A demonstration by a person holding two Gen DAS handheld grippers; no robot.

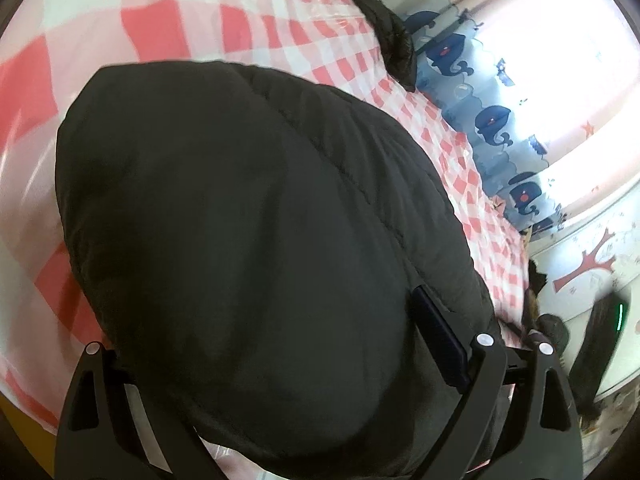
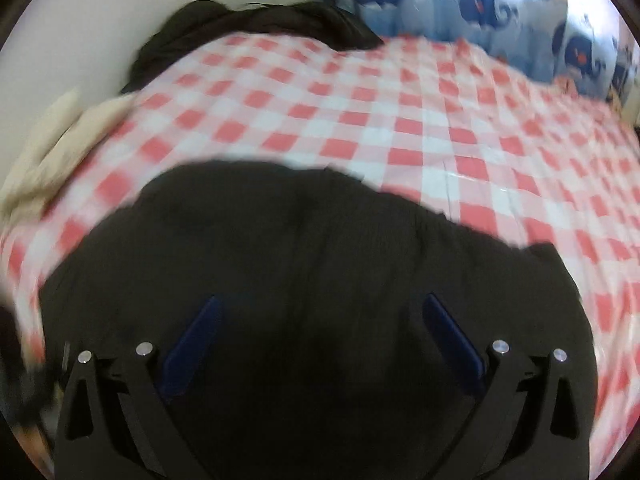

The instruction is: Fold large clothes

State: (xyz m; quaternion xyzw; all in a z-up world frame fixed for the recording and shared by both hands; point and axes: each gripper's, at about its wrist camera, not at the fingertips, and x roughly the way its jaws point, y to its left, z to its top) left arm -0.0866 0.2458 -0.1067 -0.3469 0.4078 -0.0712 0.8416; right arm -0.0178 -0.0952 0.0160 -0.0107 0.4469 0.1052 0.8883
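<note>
A black padded jacket (image 1: pixel 248 232) lies bunched on the red-and-white checked cover (image 1: pixel 120 28) and fills most of the left wrist view. My left gripper (image 1: pixel 288 300) is open wide around its bulk. Only the right blue pad (image 1: pixel 440 340) shows; the jacket hides the left one. In the right wrist view the same jacket (image 2: pixel 304 240) spreads across the lower half, blurred. My right gripper (image 2: pixel 320 300) hovers over it, open, with both blue pads (image 2: pixel 196 344) far apart and nothing pinched between them.
A second dark garment (image 2: pixel 260 24) lies heaped at the far edge of the checked cover (image 2: pixel 440 140). A cream fabric (image 2: pixel 48 140) sits at the left edge. Whale-print curtains (image 1: pixel 492 120) hang along the right side beyond the bed. A dark object (image 1: pixel 600 344) stands by the decorated wall.
</note>
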